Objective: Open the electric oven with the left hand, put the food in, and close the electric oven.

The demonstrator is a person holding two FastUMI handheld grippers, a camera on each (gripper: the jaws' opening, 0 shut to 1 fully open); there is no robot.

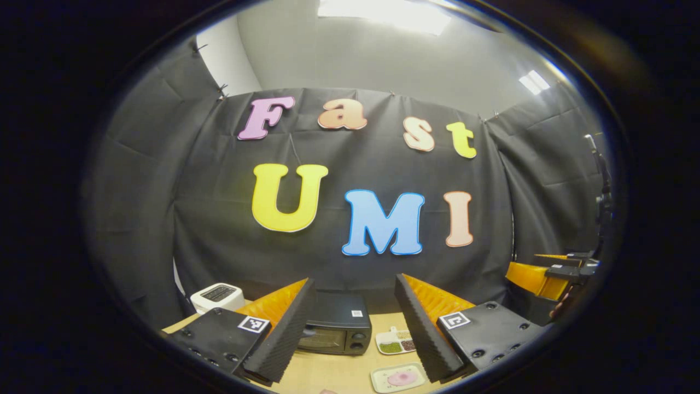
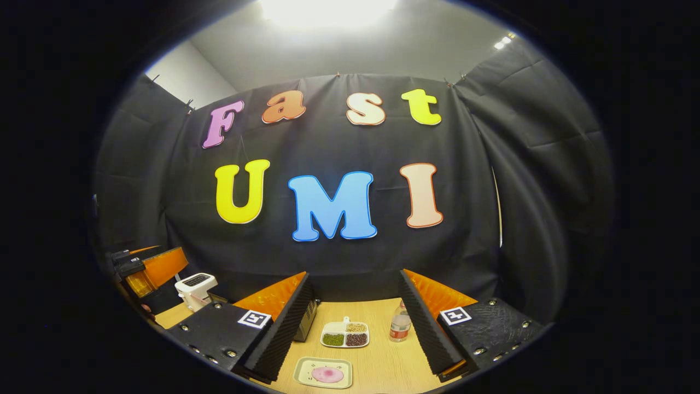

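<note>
A small black electric oven [image 1: 336,328] stands on the wooden table with its door closed; its side edge [image 2: 307,320] peeks out behind a finger in the right gripper view. In front of it lies a pale tray with a pink piece of food [image 1: 401,378] [image 2: 327,374]. My left gripper [image 1: 353,334] hovers open above the table, aimed at the oven, nothing between its fingers. My right gripper [image 2: 355,328] is open too, above the food tray, holding nothing. The right gripper [image 1: 552,276] also appears far right in the left gripper view, and the left gripper [image 2: 147,271] far left in the right one.
A divided dish of beans and grains [image 2: 345,335] [image 1: 396,343] sits right of the oven. A small bottle [image 2: 401,325] stands beside it. A white toaster [image 1: 217,296] [image 2: 194,289] is at the table's back left. Black cloth walls enclose the booth.
</note>
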